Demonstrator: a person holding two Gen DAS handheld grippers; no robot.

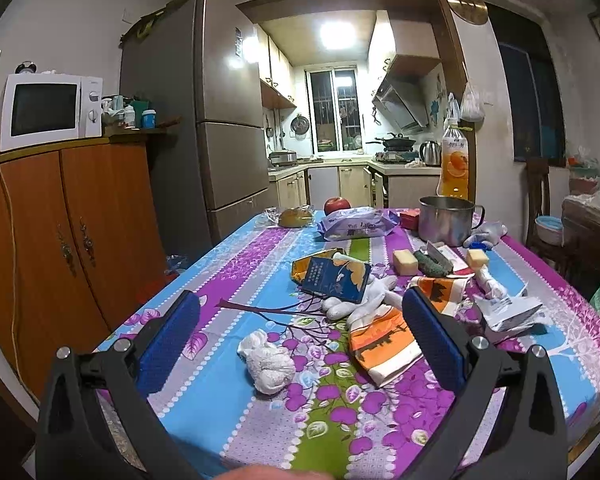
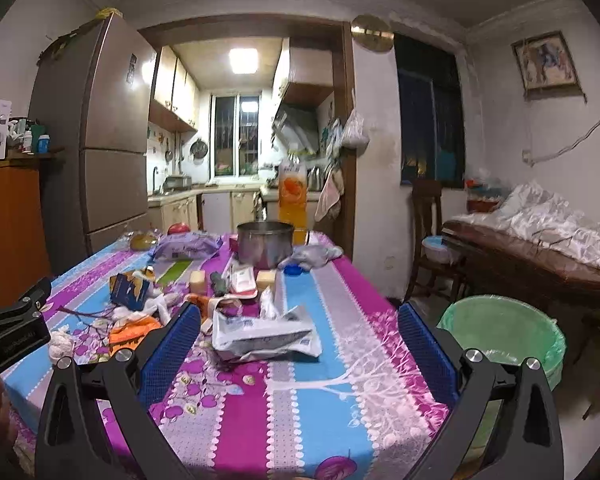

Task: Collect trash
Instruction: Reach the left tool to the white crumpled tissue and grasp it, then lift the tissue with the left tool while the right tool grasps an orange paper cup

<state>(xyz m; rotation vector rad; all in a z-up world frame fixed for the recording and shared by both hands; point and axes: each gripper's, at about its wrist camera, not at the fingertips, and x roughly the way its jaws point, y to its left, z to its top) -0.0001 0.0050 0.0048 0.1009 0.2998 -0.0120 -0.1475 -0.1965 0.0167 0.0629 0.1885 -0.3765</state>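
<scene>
Litter lies across a table with a flowered cloth (image 1: 260, 272). A crumpled white tissue (image 1: 266, 360) sits between the fingers of my open left gripper (image 1: 300, 320), untouched. Beyond it lie an orange-and-white wrapper (image 1: 384, 344), a white crumpled wad (image 1: 360, 300) and a dark blue carton (image 1: 336, 280). My open right gripper (image 2: 300, 328) hovers over the near table edge, with a torn white packet (image 2: 264, 334) ahead between its fingers, apart from them. A green-lined bin (image 2: 504, 332) stands on the floor to the right of the table. The left gripper's body (image 2: 12, 328) shows at the left edge.
Farther back stand a steel pot (image 1: 448, 220), an orange drink bottle (image 1: 454, 160), a purple bag (image 1: 356, 226), an apple (image 1: 337, 204), a bun (image 1: 296, 216), sponges (image 1: 405, 260) and a blue cap (image 2: 292, 269). A wooden cabinet (image 1: 60, 232) flanks the left, a chair (image 2: 428, 232) and covered furniture (image 2: 540, 248) the right.
</scene>
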